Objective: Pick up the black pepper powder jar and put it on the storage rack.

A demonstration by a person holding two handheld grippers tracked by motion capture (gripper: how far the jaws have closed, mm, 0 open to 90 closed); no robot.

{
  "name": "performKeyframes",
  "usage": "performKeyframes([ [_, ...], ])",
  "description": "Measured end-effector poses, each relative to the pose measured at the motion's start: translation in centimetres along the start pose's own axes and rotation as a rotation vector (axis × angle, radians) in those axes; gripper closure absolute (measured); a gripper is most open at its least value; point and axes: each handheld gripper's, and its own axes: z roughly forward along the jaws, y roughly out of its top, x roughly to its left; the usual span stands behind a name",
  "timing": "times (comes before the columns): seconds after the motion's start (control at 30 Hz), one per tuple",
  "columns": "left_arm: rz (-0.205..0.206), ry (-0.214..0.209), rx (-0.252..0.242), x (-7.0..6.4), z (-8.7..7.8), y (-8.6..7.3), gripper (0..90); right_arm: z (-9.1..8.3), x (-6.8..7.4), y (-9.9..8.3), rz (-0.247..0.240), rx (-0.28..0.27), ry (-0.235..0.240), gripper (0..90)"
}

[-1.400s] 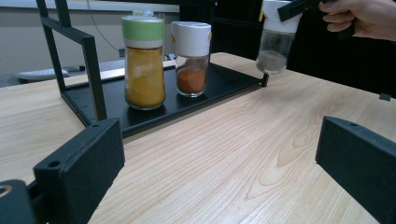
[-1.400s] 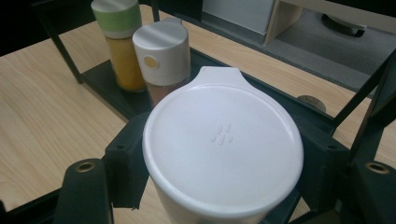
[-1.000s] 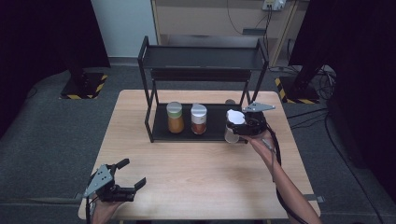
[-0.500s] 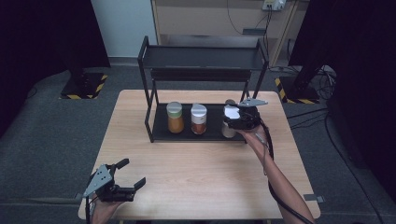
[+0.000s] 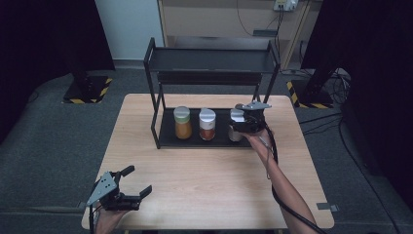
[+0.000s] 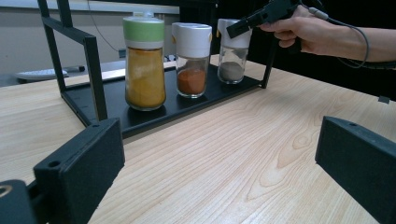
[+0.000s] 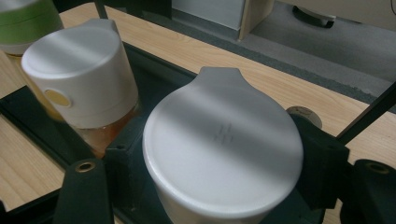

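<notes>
Three jars stand on the rack (image 5: 168, 139); right gripper (image 7: 219, 177) fingers clasp the grey jar (image 7: 224, 149), left gripper (image 5: 127, 194) fingers gape.

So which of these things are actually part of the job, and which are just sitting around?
In the job:
- right gripper, jaws either side of the grey spice jar
- black rack

Just there:
- yellow spice jar
- red spice jar
- left gripper, open
</notes>
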Motion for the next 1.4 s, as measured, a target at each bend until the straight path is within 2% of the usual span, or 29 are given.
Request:
performKeyframes([
  [0.53,0.002,-0.002,-0.002,0.0,0.0,0.0,0.6,1.0,0.2,-0.4,0.011,-0.005,-0.016,31.0],
  [0.8,0.003,-0.003,0.000,0.0,0.0,0.0,0.6,1.0,0.2,-0.7,0.018,-0.018,-0.017,30.9],
  [1.27,0.004,-0.004,-0.001,0.0,0.0,0.0,0.6,1.0,0.2,-0.9,0.003,-0.022,-0.016,30.4],
  [1.4,0.005,-0.005,0.000,0.0,0.0,0.0,0.6,0.8,0.5,-0.7,-0.005,-0.017,-0.025,24.5],
])
